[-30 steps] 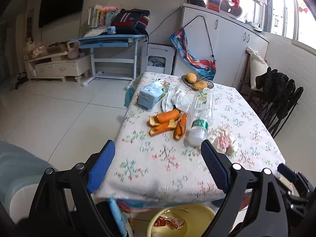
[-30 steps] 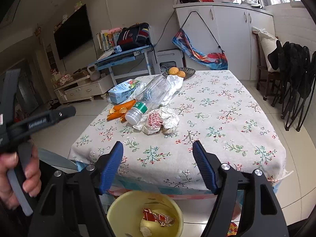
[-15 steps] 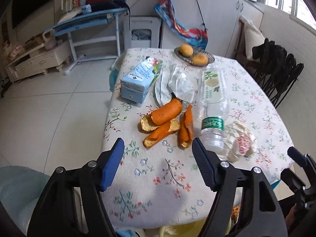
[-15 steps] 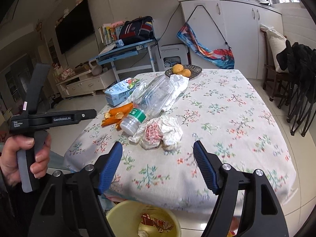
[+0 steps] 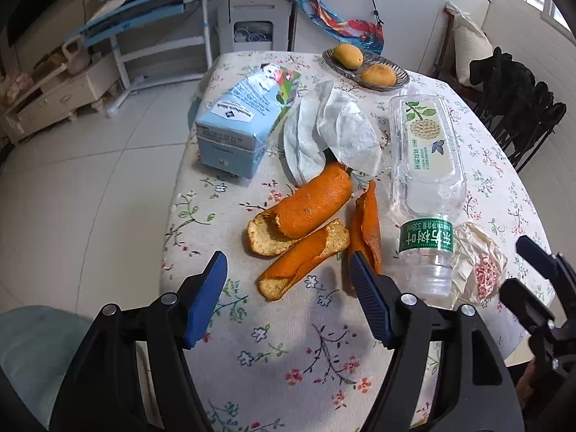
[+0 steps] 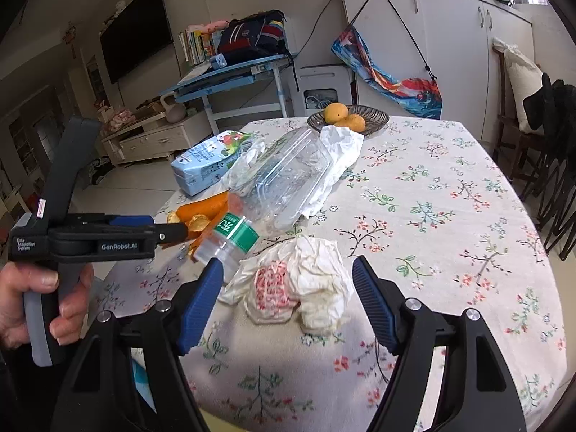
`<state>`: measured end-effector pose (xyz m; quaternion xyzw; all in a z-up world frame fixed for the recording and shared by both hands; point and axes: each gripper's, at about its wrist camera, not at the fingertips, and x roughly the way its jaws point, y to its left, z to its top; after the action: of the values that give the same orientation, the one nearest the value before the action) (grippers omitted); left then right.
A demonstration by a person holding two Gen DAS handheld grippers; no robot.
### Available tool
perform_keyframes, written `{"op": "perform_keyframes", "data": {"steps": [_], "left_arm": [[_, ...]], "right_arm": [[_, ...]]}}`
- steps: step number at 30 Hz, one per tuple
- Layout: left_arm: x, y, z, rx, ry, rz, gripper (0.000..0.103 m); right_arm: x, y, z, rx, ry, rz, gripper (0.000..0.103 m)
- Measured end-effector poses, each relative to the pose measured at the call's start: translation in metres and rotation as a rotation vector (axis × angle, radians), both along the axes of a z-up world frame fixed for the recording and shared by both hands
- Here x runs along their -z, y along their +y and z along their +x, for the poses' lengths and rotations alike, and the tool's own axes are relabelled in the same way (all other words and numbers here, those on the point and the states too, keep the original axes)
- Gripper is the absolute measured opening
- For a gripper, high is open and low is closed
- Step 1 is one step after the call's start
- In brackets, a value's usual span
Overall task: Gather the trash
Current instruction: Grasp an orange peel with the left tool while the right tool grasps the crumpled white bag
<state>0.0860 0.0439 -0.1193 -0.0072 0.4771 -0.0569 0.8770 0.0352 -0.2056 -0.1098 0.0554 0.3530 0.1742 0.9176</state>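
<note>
Orange peels [image 5: 306,223] lie on the floral tablecloth [image 5: 306,342], just beyond my open left gripper [image 5: 288,270]. An empty clear plastic bottle [image 5: 426,183] with a green label lies to their right. A crumpled white and pink wrapper [image 6: 298,284] lies between the fingers of my open right gripper [image 6: 284,277], which hovers over it. White tissues [image 5: 334,133] and a light blue carton [image 5: 244,118] lie further back. The peels [image 6: 205,212], the bottle [image 6: 277,183] and the left gripper [image 6: 169,232] also show in the right wrist view.
A dish with two yellow fruits [image 5: 365,63] stands at the table's far end. Dark chairs [image 6: 554,165] stand on the right. A blue desk [image 5: 151,10] and white cabinets [image 6: 450,36] are behind the table. The table's left edge [image 5: 172,216] drops to tiled floor.
Both grippers have moved forward and down over the table. The peels and the wrapper are now much closer. The yellow bin below the table edge has left view.
</note>
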Motion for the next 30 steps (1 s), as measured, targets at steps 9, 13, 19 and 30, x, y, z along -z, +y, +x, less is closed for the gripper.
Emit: {"op": "perform_keyframes", "data": {"steps": [9,13,19,30], "left_arm": [[0.005,-0.001,0.004,0.092,0.112,-0.192,0.067],[0.002,-0.001,0.003,0.058,0.056,-0.095,0.067],[0.007,-0.012,0.008,0.066,0.031,-0.004,0.065],[0.009,-0.009,0.005,0.094,0.079,-0.002,0.016]], "right_arm": [[0.006,-0.004,0.004,0.021,0.034,-0.014,0.060],[0.006,-0.014,0.005,0.045,0.037,0.015,0.058],[0.008,-0.010,0.008,0.016,0.032,0.040,0.058],[0.011,-0.003,0.006,-0.037,0.054,0.041,0.031]]}}
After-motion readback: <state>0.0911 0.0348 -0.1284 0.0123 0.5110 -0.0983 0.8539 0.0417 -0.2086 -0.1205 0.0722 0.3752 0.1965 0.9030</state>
